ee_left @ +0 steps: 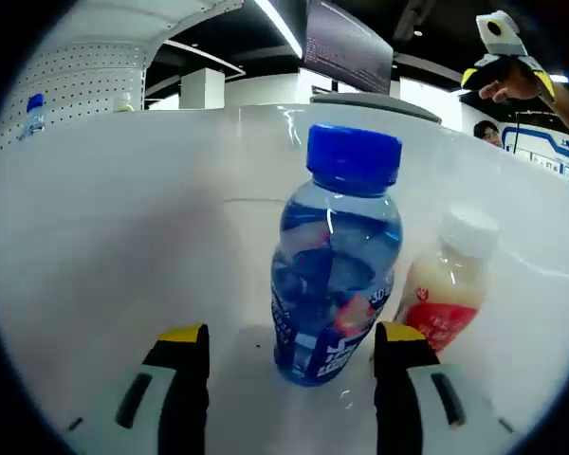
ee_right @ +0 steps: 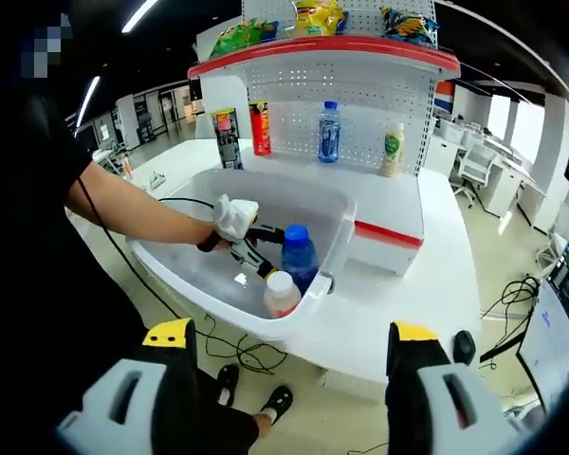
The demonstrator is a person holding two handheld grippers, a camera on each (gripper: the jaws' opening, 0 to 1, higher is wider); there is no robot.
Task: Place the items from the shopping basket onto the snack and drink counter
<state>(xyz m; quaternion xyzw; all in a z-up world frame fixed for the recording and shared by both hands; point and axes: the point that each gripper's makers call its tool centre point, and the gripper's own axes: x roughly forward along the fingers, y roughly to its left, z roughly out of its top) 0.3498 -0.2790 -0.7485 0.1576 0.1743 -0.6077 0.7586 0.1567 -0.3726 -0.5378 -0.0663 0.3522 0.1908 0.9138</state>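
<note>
Counter point(ee_right: 412, 284): I see a white counter with a pegboard shelf unit point(ee_right: 346, 114) at its back, red trim along the top edge, snack bags on top.
Basket point(ee_right: 229, 303): a large white tub, sitting on the counter's near corner; in the left gripper view its inner wall point(ee_left: 123, 209) surrounds everything.
Person: an arm point(ee_right: 137, 213) in a dark sleeve reaches into the basket.
Left gripper point(ee_left: 292, 353): my jaws are spread wide, one on each side of the blue bottle's base, and I see a gap on both sides. From the right gripper view it point(ee_right: 256, 251) sits low inside the basket.
Right gripper point(ee_right: 290, 349): jaws spread apart with nothing between them, hanging above the floor off the counter's edge.
Blue bottle point(ee_left: 334, 256): upright in the basket, blue cap, clear blue body, standing between my left jaws.
Pale bottle point(ee_left: 450, 284): white cap, creamy contents, red label, just beside the blue one.
Shelf items: a water bottle point(ee_right: 329, 133) and a green-labelled bottle point(ee_right: 392, 150) stand on the counter against the pegboard, two tall cans point(ee_right: 245, 133) to their left.
</note>
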